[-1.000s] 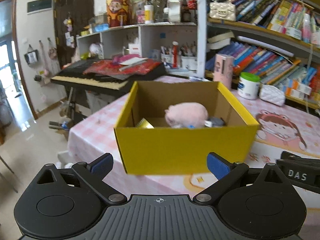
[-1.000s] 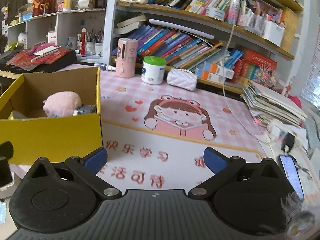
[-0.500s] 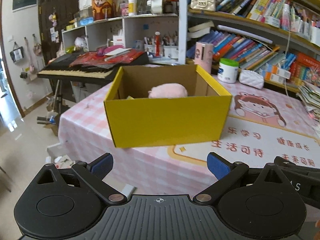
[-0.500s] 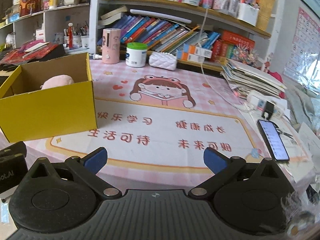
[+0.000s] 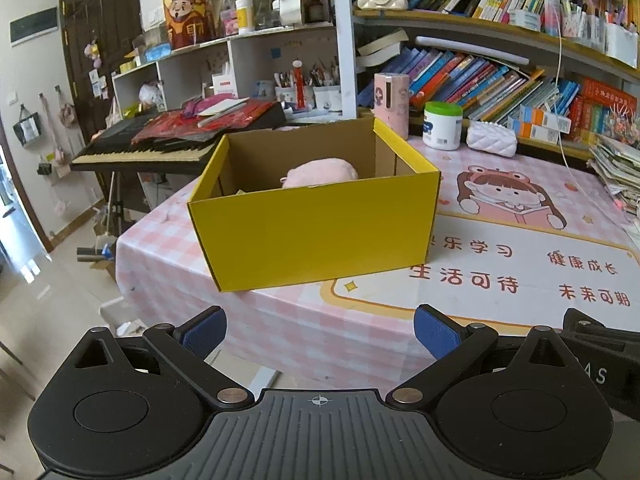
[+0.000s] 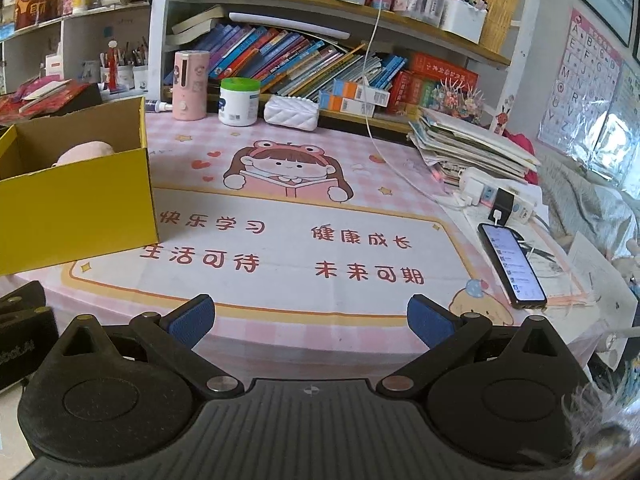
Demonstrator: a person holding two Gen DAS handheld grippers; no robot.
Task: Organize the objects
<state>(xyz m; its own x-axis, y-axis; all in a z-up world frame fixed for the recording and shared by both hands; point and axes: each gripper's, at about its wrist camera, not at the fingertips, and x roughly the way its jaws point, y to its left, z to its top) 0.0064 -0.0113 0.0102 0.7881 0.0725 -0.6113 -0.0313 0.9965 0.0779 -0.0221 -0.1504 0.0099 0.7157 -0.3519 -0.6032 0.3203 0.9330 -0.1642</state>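
On the worktop [image 5: 280,320], straight ahead of the left gripper [image 5: 318,330] and clear of it, stands the yellow cardboard box [image 5: 316,232], long side facing, with a soft pink plush toy [image 5: 320,173] inside. Both grippers are spread wide and empty. For the right gripper [image 6: 310,320] the box lies off to the left, so the left looks nearer; the box's walls are stiff and matte.

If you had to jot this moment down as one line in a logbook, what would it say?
left gripper: open, empty | right gripper: open, empty | yellow cardboard box: on table, holds pink plush toy | both grippers short of table edge
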